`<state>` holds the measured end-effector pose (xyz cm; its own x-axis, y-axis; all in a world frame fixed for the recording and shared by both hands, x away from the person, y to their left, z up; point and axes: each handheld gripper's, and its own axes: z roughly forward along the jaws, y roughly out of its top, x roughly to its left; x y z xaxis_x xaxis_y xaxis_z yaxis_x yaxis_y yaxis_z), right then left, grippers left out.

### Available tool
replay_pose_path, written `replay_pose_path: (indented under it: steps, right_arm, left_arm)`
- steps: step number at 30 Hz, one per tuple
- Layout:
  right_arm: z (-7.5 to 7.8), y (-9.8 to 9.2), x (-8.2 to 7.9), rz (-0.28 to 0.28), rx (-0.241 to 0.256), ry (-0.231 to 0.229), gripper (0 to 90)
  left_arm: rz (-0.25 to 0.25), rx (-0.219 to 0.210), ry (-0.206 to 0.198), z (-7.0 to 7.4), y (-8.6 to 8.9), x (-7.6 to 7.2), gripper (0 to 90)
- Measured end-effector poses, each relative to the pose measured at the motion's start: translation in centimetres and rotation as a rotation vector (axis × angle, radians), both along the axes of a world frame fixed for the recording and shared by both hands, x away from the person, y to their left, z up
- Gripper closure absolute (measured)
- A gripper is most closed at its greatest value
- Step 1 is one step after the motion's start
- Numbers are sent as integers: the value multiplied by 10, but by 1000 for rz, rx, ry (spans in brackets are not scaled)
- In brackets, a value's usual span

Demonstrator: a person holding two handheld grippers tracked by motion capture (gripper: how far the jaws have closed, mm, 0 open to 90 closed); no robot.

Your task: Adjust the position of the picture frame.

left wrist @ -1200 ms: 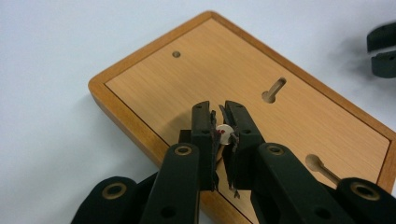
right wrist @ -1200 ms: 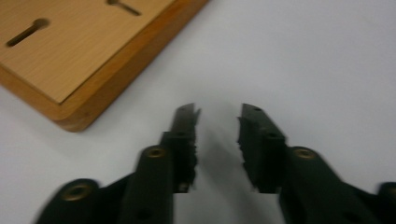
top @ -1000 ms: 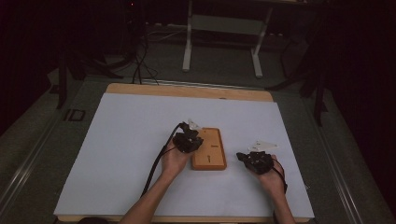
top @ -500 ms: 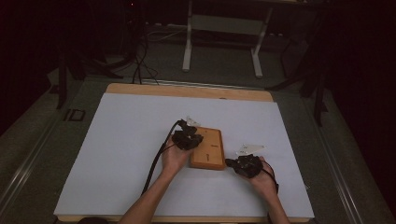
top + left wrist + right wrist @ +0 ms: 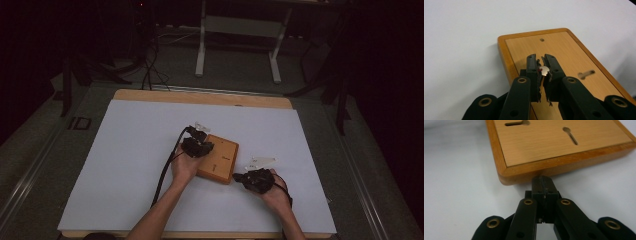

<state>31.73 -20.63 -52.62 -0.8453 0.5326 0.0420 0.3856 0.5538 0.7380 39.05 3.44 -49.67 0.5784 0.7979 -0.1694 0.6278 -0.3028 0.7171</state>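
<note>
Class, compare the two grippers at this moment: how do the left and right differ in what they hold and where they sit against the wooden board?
The left gripper pinches a small silvery disc; the right gripper is shut on nothing. The left gripper hovers over the wooden board's top face; the right gripper sits low on the white table, tips at the board's side edge. Both have black jaws pointing at the board.

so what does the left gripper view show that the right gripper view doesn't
Left gripper view: the left gripper over the wooden board, its jaws pinching a small silver disc, and a small round hole near the board's far end.

Right gripper view: the right gripper, jaws shut on nothing, tips at the board's side edge, plus two keyhole slots.

Both: the same board lying on the white table surface.
</note>
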Motion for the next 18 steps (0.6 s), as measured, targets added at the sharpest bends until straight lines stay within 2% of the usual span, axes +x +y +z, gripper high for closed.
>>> replay_pose_path:
  steps: [9, 18]
  right_arm:
    - [-1, 16, -6, 73, 20, 12, 900]
    - [-4, 42, -17, 168, 28, 14, 900]
  left_arm:
    - [12, -5, 7, -2, 2, 2, 836]
    - [-11, -17, 23, -8, 0, 0, 834]
